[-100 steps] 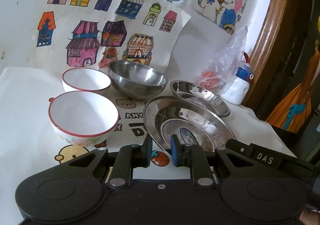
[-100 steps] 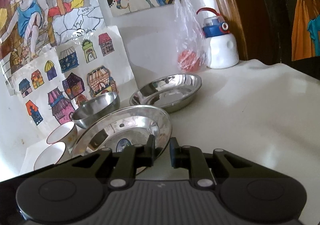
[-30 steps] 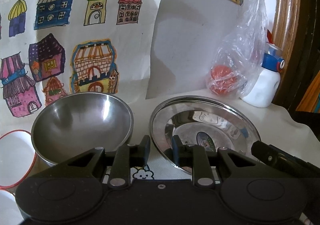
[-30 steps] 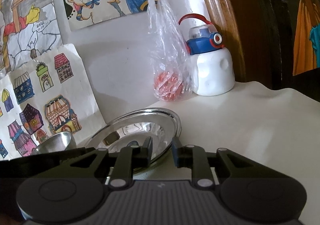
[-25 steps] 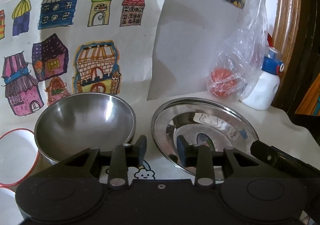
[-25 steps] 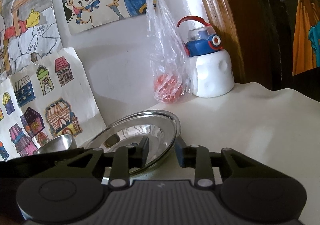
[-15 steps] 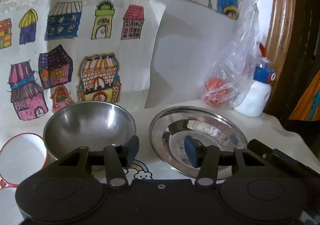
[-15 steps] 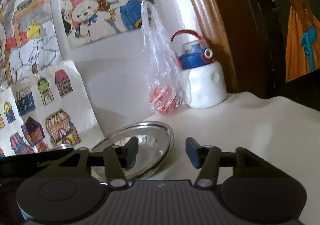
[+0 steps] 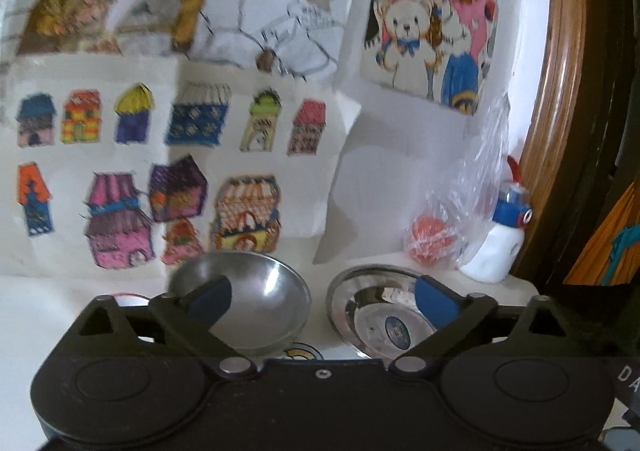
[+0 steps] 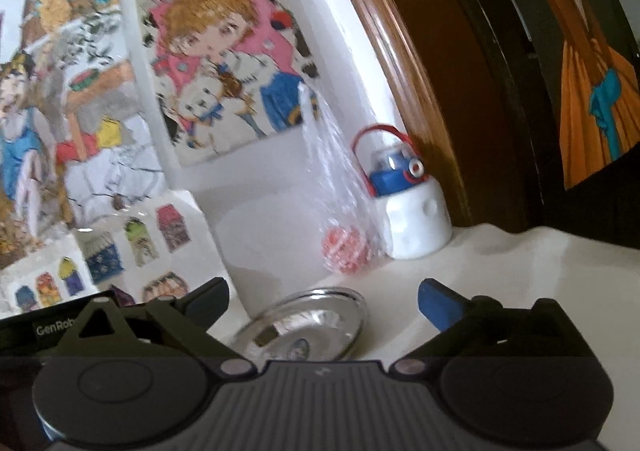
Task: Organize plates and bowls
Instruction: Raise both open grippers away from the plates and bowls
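Observation:
In the left wrist view a steel bowl [image 9: 260,303] sits left of a steel plate [image 9: 380,307] on the white table, close to the wall. My left gripper [image 9: 320,297] hangs above and in front of them, wide open and holding nothing. A sliver of a red-rimmed white bowl [image 9: 130,298] shows behind its left finger. In the right wrist view the same steel plate [image 10: 308,323] lies just ahead of my right gripper [image 10: 322,297], which is also wide open with nothing between its fingers. The left gripper's black body [image 10: 60,325] crosses the lower left of that view.
A clear plastic bag with a red ball [image 9: 430,239] and a white bottle with a blue cap [image 9: 500,247] stand against the wall at the right. Children's drawings [image 9: 180,171] cover the wall. A brown wooden frame [image 10: 420,91] borders the right side.
Both grippers were shut on the big steel plate; they set it onto the smaller plate by the wall. Both have since opened wide, lifted and drawn back.

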`<state>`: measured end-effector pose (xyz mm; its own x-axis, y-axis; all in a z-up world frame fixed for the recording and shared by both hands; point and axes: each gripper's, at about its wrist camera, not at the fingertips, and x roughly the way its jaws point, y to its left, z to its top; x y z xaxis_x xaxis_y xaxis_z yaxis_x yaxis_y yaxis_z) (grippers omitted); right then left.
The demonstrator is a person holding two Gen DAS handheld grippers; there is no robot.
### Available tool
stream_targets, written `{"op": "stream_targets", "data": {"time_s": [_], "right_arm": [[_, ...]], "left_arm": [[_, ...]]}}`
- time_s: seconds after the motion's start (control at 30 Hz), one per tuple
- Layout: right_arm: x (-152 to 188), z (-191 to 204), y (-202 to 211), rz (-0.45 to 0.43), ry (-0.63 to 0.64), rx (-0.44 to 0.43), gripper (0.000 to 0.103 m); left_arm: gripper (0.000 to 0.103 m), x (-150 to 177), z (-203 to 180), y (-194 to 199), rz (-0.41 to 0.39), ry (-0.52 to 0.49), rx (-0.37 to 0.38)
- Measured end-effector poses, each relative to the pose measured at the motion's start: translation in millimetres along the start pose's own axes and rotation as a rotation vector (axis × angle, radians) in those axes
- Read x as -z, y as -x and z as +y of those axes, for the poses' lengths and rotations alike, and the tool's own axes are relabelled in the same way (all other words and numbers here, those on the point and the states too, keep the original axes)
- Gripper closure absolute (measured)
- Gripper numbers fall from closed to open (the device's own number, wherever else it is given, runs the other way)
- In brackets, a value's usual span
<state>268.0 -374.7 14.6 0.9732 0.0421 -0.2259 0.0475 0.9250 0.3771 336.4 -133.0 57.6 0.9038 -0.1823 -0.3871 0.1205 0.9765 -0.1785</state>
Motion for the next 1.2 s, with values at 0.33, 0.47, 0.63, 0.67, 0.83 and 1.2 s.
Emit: {"op": "stream_targets", "data": {"time_s": [0.33, 0.47, 0.63, 0.67, 0.83, 1.2], "right_arm": [[-4.7, 39.2, 58.1, -0.073, 0.012, -0.042, 0.0], [0.6, 57.2, 82.8, -0.097, 0.036, -0.055, 0.0], [13.5, 76.1, 105.2, -0.111, 0.07, -0.056, 0.0], [17.2, 79.7, 108.7, -0.108, 0.077, -0.055, 0.0], [37.2, 95.4, 112.3, -0.02, 0.093, -0.057, 0.0], [73.6, 137.2, 97.6, 0.151, 0.129, -0.074, 0.0]], "left_arm": [[0.001, -11.0, 42.8, 73.6, -0.083, 0.034, -0.004], [0.001, -7.1, 64.6, 99.6, -0.109, 0.027, -0.013], [0.001, 4.2, 96.0, 120.8, -0.11, -0.012, -0.032], [0.001, 7.0, 101.9, 123.1, -0.106, -0.021, -0.036], [0.001, 23.3, 131.4, 130.0, -0.078, -0.071, -0.038], [0.001, 41.9, 186.2, 123.5, 0.011, -0.139, -0.069]]}}
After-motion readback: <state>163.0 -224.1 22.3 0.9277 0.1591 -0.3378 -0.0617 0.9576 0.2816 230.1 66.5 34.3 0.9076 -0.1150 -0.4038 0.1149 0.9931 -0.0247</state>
